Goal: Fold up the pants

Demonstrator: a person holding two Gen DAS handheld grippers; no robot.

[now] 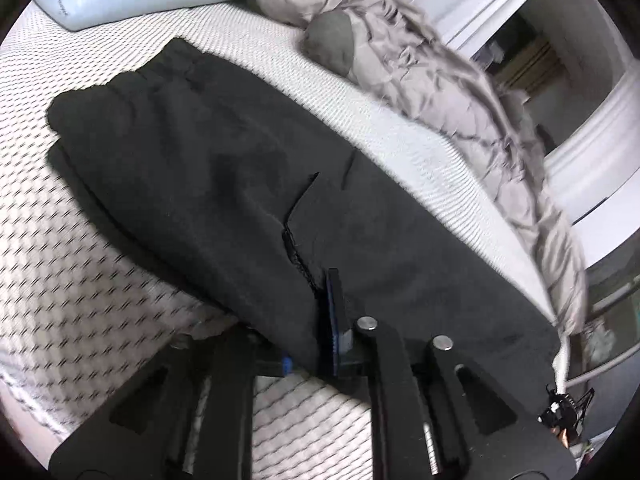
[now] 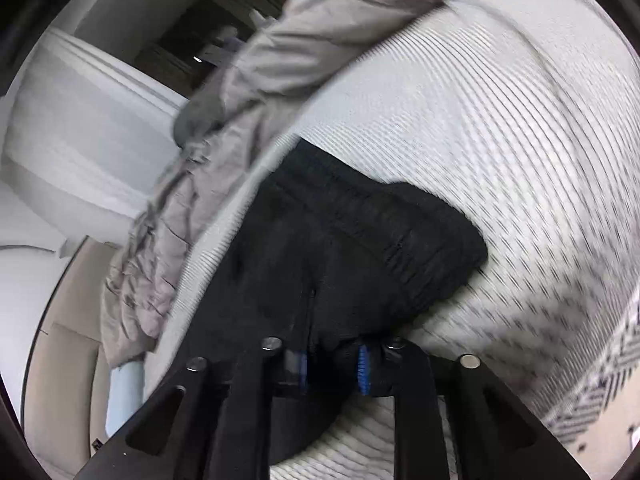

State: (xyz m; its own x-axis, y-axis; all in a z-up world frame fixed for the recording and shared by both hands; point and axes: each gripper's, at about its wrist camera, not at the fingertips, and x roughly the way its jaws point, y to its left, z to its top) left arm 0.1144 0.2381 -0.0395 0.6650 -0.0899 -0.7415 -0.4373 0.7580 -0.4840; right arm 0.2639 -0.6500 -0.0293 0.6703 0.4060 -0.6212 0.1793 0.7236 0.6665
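Both claws, left gripper [image 1: 316, 320] and right gripper [image 2: 334, 364], pinch black pants [image 1: 224, 168]; we see waistband pointing away along white mattress [image 1: 80, 280], grey duvet [image 1: 440, 72] beyond.

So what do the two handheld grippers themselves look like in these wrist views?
Both look alike. The left gripper and right gripper have flat black linkage arms with cut-out slots, joined by round silver pins. Their fingers are black with ribbed blue pads on the inner faces. No cables, markings or sleeves show on either one.
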